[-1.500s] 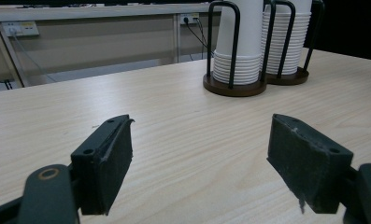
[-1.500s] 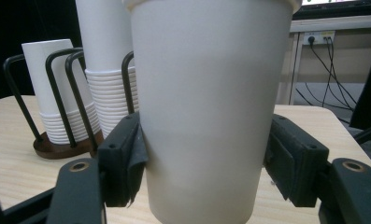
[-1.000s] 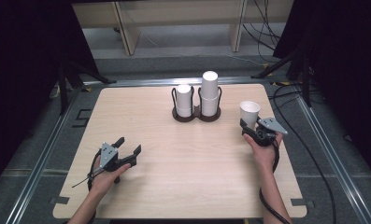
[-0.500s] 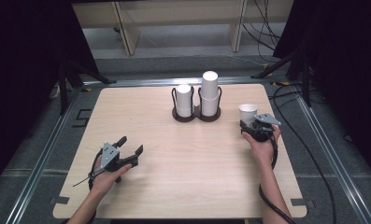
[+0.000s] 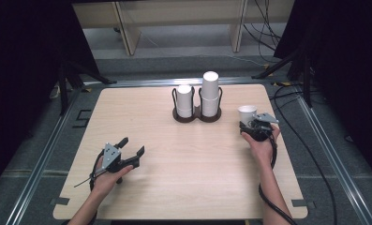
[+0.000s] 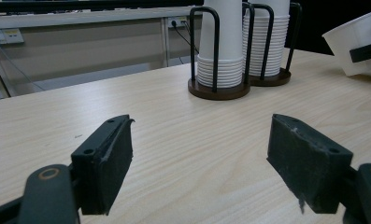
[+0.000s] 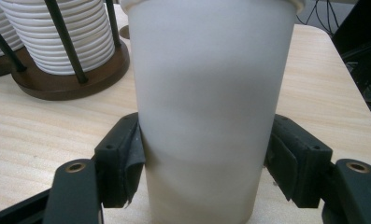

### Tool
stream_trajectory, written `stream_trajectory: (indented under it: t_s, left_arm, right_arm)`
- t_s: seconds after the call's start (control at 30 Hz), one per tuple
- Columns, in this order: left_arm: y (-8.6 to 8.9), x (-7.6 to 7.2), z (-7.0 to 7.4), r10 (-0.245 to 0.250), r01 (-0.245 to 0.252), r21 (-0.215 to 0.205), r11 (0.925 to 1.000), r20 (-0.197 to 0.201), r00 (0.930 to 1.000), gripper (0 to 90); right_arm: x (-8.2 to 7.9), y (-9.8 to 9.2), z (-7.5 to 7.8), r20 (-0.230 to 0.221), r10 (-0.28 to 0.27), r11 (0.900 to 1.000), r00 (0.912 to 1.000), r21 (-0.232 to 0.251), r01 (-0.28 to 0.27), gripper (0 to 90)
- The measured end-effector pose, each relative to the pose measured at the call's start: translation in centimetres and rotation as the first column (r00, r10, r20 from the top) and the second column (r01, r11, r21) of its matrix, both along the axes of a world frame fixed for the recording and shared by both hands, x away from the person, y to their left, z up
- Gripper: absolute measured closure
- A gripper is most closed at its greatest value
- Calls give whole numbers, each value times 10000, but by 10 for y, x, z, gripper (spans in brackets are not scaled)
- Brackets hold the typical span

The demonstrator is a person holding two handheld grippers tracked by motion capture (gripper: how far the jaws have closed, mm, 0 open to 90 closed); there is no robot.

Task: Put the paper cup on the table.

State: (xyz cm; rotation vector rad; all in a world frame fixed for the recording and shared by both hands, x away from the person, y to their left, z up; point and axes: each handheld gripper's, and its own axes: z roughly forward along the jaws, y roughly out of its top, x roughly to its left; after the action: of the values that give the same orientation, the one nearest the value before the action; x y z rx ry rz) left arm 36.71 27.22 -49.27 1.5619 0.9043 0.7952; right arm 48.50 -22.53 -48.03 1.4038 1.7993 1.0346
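Your right gripper [image 5: 252,126] has its jaws pressed on both sides of a white paper cup [image 5: 247,113], at the right side of the table [image 5: 197,187], just right of the brown cup holder [image 5: 197,116] with its two stacks. Your left gripper [image 5: 133,151] rests near the left edge, jaws spread wide with nothing between them.

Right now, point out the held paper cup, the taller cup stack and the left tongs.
held paper cup [image 7: 206,116], right gripper view, side wall.
taller cup stack [image 5: 211,91], high view, upper side.
left tongs [image 5: 130,146], high view, between the open tips.
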Motion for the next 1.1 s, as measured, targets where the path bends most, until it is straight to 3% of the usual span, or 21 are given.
stream_trajectory:
  t_s: [0.17, 0.2, 0.23, 0.27, 0.5, 0.6, 0.63, 0.7, 0.73, 0.8, 1.1]
  left_arm:
    - [-1, 0, 0, 7, -7, -56, 10000, -5, 10000, 219]
    - [-1, 0, 0, -14, 14, -43, 10000, -8, 10000, 220]
    - [-1, -1, 0, -16, 16, -30, 10000, 3, 10000, 220]
    - [-2, -1, 0, -16, 16, -32, 10000, 5, 10000, 219]
    - [-1, -1, 0, -20, 20, -37, 10000, -6, 10000, 220]
    - [-1, -1, 0, -39, 39, -35, 10000, 15, 10000, 220]
    - [-2, 0, -1, -119, 122, -162, 9998, 209, 9997, 220]
    - [-1, -1, 0, -40, 40, -30, 10000, -2, 10000, 220]
    - [-1, -1, 0, -40, 40, -23, 10000, -9, 10000, 220]
    - [-2, -1, 0, -59, 59, -17, 10000, -9, 10000, 220]
    - [-2, -2, 0, -66, 66, 13, 10000, -12, 10000, 220]
  right_arm:
    - [-1, -1, 0, -59, -4, 10000, 10000, -91, 4, 316]
    - [-4, 1, 1, -282, -164, 9995, 9995, 280, 172, 315]
    - [-3, -2, 1, -127, 48, 10000, 9999, -52, -48, 313]
    - [-3, -1, 1, -226, 17, 9999, 9997, 164, -13, 312]
    - [-4, -3, 0, -333, 64, 9998, 9994, -177, -70, 311]
    - [-9, -2, 1, -385, -32, 10000, 9993, -81, 29, 311]
    - [-11, -1, 1, -474, -120, 9998, 9988, 162, 128, 311]
    - [-13, -2, 0, -527, -84, 9996, 9986, 281, 99, 310]
    - [-12, -4, -2, -297, 8, 9999, 9996, -144, -12, 310]
    - [-13, -5, -2, -487, 122, 9998, 9987, 140, -115, 309]
    - [-14, -5, -4, -794, 201, 9998, 9966, 113, -192, 305]
